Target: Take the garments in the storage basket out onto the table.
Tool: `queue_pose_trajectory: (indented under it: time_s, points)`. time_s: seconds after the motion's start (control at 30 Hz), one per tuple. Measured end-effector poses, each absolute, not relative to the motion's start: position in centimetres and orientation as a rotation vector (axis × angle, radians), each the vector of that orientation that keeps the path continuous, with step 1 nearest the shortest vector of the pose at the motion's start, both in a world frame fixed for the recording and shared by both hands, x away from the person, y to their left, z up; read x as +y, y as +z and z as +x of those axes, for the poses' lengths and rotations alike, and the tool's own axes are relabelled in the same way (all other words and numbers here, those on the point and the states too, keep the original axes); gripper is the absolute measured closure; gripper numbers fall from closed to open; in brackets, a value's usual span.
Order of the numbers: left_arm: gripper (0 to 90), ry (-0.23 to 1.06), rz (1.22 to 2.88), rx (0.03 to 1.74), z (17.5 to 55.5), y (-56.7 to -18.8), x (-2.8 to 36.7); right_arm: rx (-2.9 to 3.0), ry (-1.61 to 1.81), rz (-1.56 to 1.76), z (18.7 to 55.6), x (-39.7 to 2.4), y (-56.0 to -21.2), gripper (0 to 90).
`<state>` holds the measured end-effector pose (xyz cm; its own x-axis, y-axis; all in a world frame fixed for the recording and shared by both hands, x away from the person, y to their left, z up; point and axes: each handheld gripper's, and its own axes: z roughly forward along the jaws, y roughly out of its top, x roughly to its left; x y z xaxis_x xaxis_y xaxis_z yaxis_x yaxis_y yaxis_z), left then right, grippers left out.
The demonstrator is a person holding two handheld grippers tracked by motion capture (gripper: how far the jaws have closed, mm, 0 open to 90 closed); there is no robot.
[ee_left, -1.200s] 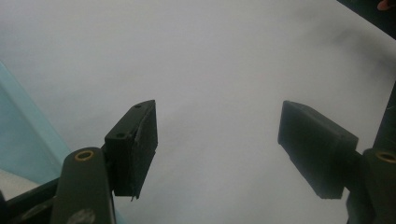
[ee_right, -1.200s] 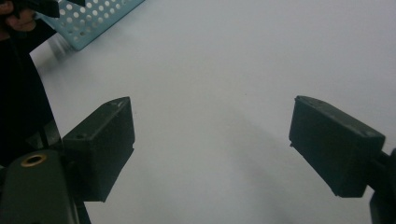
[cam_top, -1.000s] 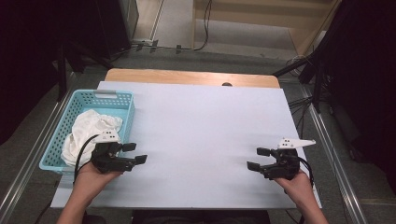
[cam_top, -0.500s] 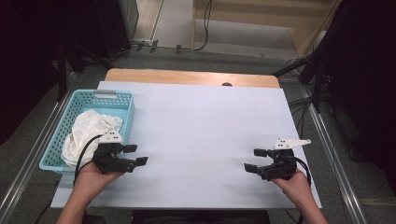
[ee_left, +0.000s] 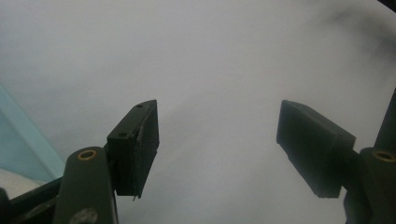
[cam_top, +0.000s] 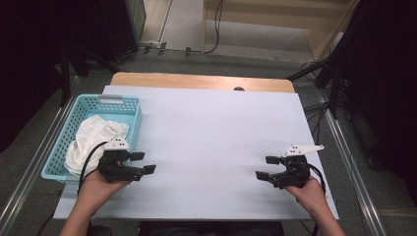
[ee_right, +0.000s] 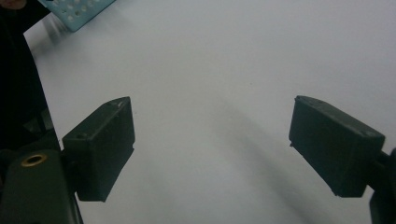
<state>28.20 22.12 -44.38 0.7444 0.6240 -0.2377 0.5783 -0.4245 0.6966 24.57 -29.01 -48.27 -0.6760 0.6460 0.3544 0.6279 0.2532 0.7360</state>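
The left gripper (cam_top: 141, 163) was held in the person's left hand (cam_top: 98, 184), the forearm entering from the bottom edge of the high view. Its fingers (ee_left: 135, 144) were pointed toward the other hand and were seen spread apart, with nothing between them. The right gripper (cam_top: 268, 167) was held in the right hand (cam_top: 309, 191), its fingers (ee_right: 100, 144) directed back toward the left hand, likewise parted and gripping nothing. Both grippers were held low and roughly level.
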Motion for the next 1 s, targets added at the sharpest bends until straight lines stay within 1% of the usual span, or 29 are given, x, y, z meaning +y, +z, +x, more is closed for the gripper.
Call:
queue_pose_trajectory:
  time_s: [0.23, 0.6, 0.77, 0.9, 1.0]
  points:
    - [30.4, 0.066, 2.128, 0.901, 28.2, -44.4, 22.2, 2.471, 1.415, 1.241, 23.8, -28.5, -48.3, 12.7]
    - [30.4, 0.058, 2.135, 0.909, 28.3, -44.3, 22.1, 2.482, 1.412, 1.244, 23.7, -28.3, -48.4, 12.7]
    - [25.2, 0.070, 2.094, 0.913, 28.2, -43.5, 22.1, 2.486, 1.400, 1.236, 23.4, -28.0, -48.3, 12.7]
    - [20.4, 0.093, 2.092, 0.913, 28.3, -42.6, 21.6, 2.482, 1.405, 1.247, 23.6, -28.2, -48.3, 12.7]
    - [19.6, 0.085, 2.082, 0.904, 28.5, -42.0, 21.5, 2.478, 1.404, 1.257, 23.9, -28.3, -48.4, 12.7]
